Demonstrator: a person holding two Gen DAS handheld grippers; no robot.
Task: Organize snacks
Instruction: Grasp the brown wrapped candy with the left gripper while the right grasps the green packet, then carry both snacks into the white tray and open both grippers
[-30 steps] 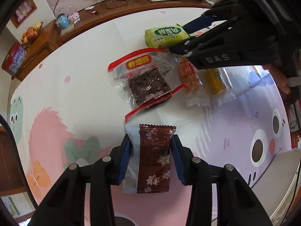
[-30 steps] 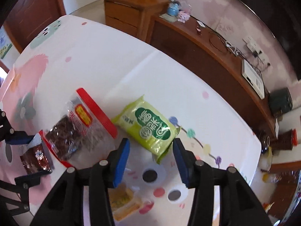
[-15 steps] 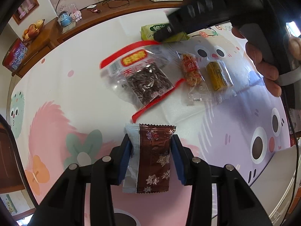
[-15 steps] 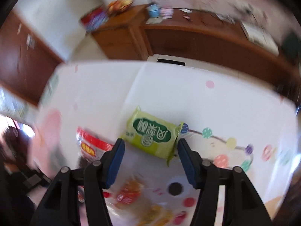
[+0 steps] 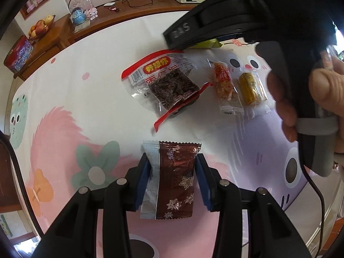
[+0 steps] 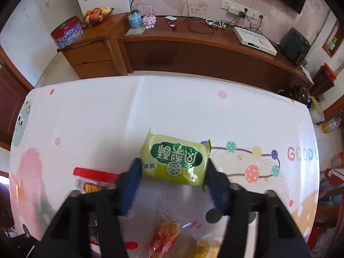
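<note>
My left gripper [image 5: 173, 165] is shut on a brown snowflake-printed snack packet [image 5: 176, 180] with a silver edge, held above the cartoon tablecloth [image 5: 86, 99]. My right gripper [image 6: 174, 172] points down over a green packet [image 6: 175, 161] that lies flat between its blue pads [image 6: 134, 176]. The jaws are closing, with the pads at the packet's two short ends, and the packet is not squeezed. In the left wrist view the right gripper [image 5: 174, 39] hides most of the green packet [image 5: 207, 43]. A hand [image 5: 322, 90] holds its grip.
A clear red-trimmed bag of dark snack [image 5: 169, 86], an orange-red snack [image 5: 223, 81] and a yellow one [image 5: 251, 88] lie mid-table. Beyond the far edge stands a wooden sideboard [image 6: 193, 49] with a red tin [image 6: 67, 32], a fruit bowl [image 6: 96, 14] and a white box [image 6: 254, 40].
The right gripper rolled, swung from above the small snacks to the green packet and sank around it. The left gripper kept still with the brown packet.
</note>
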